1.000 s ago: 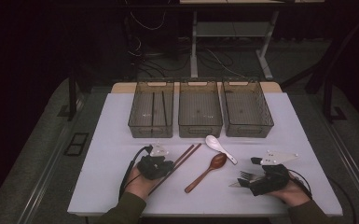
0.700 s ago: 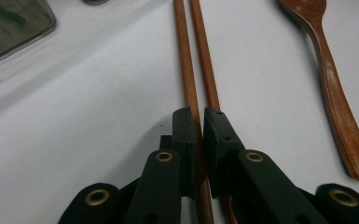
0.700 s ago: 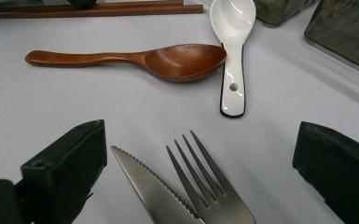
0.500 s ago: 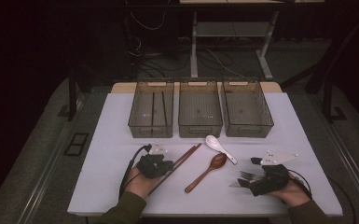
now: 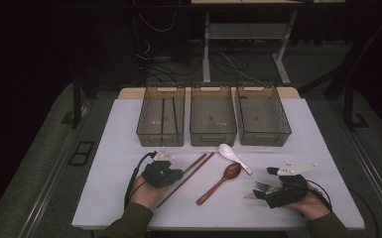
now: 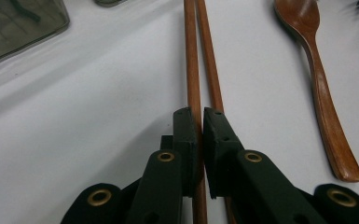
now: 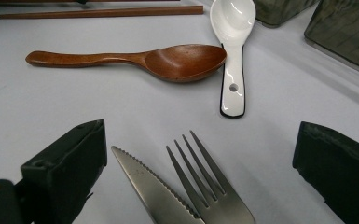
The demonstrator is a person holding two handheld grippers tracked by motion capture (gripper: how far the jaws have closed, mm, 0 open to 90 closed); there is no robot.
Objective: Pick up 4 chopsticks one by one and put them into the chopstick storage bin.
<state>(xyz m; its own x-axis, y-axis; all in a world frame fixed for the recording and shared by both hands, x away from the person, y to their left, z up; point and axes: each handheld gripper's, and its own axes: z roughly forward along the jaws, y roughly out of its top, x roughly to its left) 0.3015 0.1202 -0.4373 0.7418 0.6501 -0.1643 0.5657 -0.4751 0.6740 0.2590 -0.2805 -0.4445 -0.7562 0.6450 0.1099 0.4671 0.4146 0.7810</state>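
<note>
Two brown chopsticks (image 5: 194,170) (image 6: 192,56) lie side by side, slanted, at the front left of the white table (image 5: 114,163). My left gripper (image 5: 178,173) (image 6: 200,114) rests low over their near half, shut on the left chopstick; the other one runs under the right jaw. A wooden spoon (image 5: 223,178) (image 7: 135,58) and a white ceramic spoon (image 5: 234,157) (image 7: 233,46) lie in the middle. My right gripper (image 5: 264,191) (image 7: 200,135) is open wide, its jaws on either side of a metal fork (image 7: 205,182) and a serrated knife (image 7: 154,186) lying flat.
Three clear plastic bins stand in a row at the back: the left bin (image 5: 144,119) holds a couple of dark sticks, while the middle bin (image 5: 212,134) and right bin (image 5: 278,119) look empty. Dark floor and cables lie beyond the table.
</note>
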